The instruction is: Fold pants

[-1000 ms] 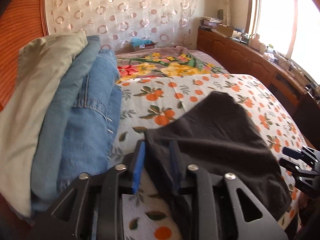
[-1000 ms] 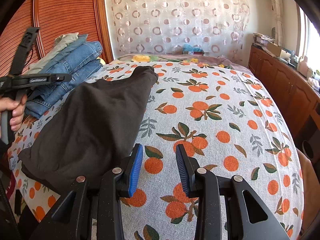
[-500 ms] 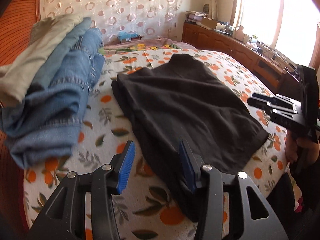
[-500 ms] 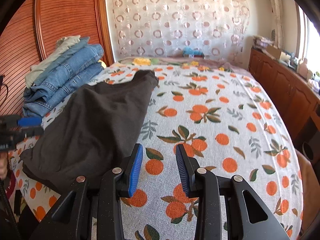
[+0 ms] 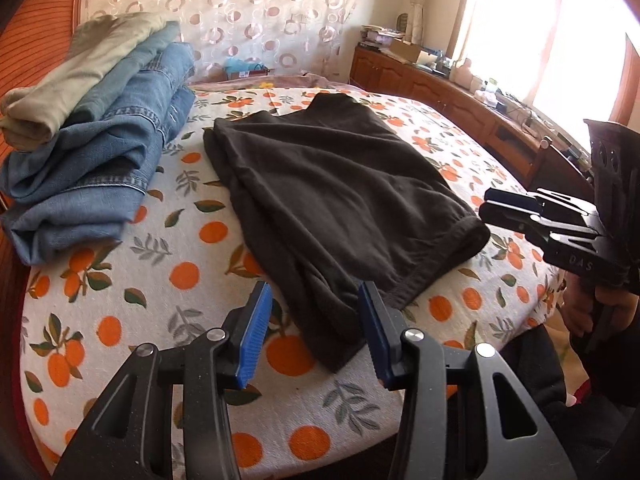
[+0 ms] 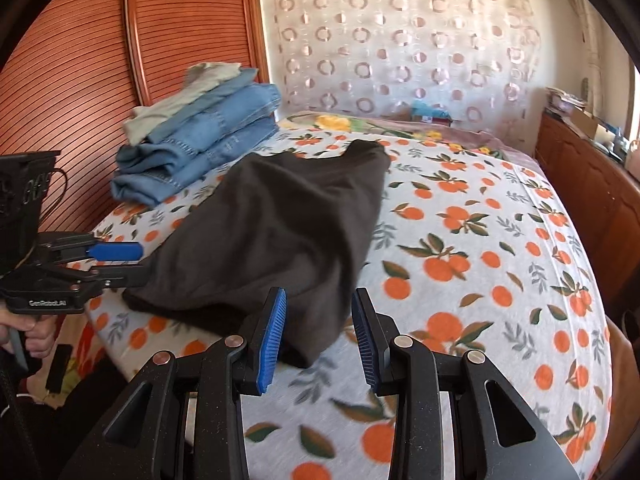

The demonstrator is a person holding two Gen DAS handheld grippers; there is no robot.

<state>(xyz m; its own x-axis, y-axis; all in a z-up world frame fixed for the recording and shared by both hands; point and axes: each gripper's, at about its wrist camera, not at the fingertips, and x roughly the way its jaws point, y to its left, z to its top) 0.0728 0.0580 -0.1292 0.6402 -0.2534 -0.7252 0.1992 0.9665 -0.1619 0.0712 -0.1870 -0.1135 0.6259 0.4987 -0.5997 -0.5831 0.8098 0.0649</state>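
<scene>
Dark brown pants (image 5: 332,184) lie folded lengthwise on the orange-print bed (image 5: 168,248), waistband toward me; they also show in the right wrist view (image 6: 280,232). My left gripper (image 5: 314,336) is open and empty, hovering just above the near left corner of the pants. My right gripper (image 6: 318,336) is open and empty above the near right corner. Each gripper also shows in the other's view, the right one (image 5: 516,216) at the pants' right edge and the left one (image 6: 116,260) at their left edge.
A stack of folded jeans and a pale green garment (image 5: 100,128) sits on the bed's left side by the wooden wardrobe (image 6: 100,60). A wooden cabinet (image 5: 460,104) runs along the right under the window. A patterned curtain hangs behind.
My left gripper let go of the pants and pulled back toward the near bed edge, jaws opening. The right gripper drew slightly left over the pants' near corner.
</scene>
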